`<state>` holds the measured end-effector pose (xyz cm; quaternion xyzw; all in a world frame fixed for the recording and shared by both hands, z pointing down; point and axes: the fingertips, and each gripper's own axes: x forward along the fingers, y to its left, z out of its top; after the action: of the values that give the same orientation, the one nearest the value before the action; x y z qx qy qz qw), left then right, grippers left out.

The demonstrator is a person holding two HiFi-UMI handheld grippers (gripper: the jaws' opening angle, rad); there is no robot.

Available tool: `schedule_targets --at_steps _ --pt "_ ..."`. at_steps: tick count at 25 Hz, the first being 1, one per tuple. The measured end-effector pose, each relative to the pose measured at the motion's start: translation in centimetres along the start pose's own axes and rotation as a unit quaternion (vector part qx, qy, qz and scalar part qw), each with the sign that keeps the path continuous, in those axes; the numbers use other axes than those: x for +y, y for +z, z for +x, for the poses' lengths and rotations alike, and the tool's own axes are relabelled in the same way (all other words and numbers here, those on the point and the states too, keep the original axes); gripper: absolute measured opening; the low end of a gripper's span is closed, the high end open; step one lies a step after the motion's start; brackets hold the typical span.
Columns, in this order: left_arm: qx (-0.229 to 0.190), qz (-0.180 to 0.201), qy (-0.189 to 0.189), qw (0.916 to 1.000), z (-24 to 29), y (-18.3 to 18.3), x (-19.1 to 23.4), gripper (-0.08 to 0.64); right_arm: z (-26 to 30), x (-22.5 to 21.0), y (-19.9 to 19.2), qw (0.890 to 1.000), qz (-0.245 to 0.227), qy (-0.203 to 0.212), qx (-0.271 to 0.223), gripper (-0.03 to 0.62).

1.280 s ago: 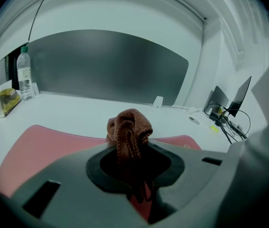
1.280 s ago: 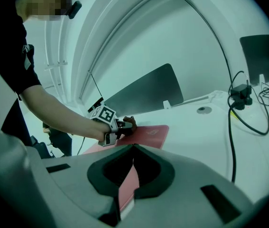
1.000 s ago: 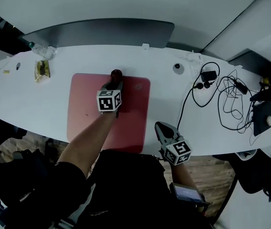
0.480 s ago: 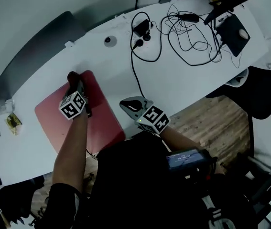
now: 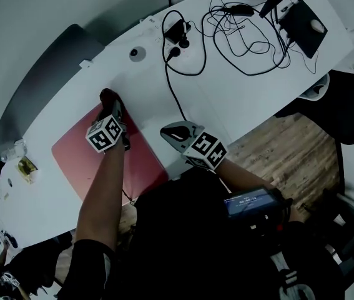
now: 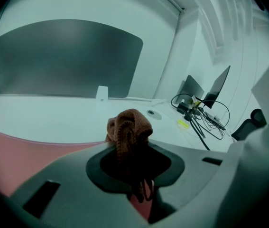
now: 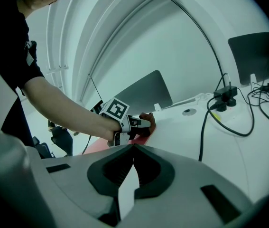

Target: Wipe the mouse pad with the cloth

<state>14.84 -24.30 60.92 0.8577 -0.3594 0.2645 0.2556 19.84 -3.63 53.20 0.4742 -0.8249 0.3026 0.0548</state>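
A red mouse pad (image 5: 95, 161) lies on the white table (image 5: 239, 99). My left gripper (image 5: 112, 107) is shut on a bunched brown cloth (image 5: 107, 95), which rests at the pad's far corner. In the left gripper view the cloth (image 6: 128, 126) bulges up between the jaws, with the mouse pad (image 6: 20, 151) below and to the left. My right gripper (image 5: 172, 132) hovers shut and empty over the table's near edge, right of the pad. In the right gripper view, the right gripper (image 7: 133, 147) looks toward the left gripper (image 7: 143, 122) and the cloth (image 7: 149, 119).
Tangled black cables (image 5: 239, 36) and a power adapter (image 5: 178, 31) lie at the far right. A black pad with a mouse (image 5: 306, 19) sits at the table's end. A round grommet (image 5: 135, 53), a grey partition (image 5: 39, 86) and a wrapper (image 5: 25, 165) are also in view.
The head camera has swung to the right, tilting the whole scene. My left gripper has kept the cloth at the pad's far edge. The right gripper has stayed near the table's front edge.
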Motion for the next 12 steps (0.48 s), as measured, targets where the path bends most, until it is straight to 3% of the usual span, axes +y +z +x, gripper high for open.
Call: schedule_targets --at_steps 12 --pt "0.020 -0.002 -0.119 0.9926 -2.0 -2.4 -6.0 0.087 -0.5 0.6 1.1 0.999 -0.007 -0.024 -0.025 0.026"
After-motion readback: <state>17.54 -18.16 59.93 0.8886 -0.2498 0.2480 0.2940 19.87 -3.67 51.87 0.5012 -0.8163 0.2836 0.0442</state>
